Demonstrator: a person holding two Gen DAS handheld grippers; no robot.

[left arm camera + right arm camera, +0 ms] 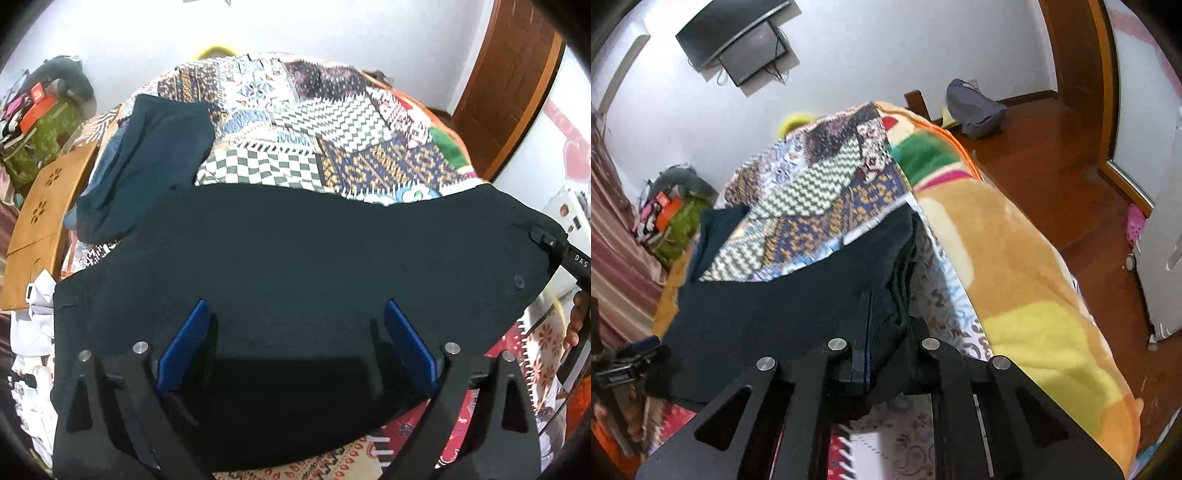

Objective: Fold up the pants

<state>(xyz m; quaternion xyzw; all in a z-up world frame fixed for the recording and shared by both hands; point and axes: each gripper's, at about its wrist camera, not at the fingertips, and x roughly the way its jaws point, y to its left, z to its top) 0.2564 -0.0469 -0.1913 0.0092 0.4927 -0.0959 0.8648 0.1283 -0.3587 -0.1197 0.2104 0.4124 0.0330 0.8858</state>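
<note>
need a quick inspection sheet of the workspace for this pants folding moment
surface: bed with a multicoloured patchwork quilt; an orange and yellow fleece blanket hangs over its right side.
job's things: dark navy pants spread across the near edge of the bed.
clutter: a second dark folded garment lies at the far left of the quilt; light wooden board with flower cutouts beside the bed.
grippers: left tongs open, blue pads wide apart over the pants; right tongs shut on the pants' right edge.
cables: wires hang under the wall-mounted black screens.
surroundings: grey bag on the wooden floor, pink clog near the door.
</note>
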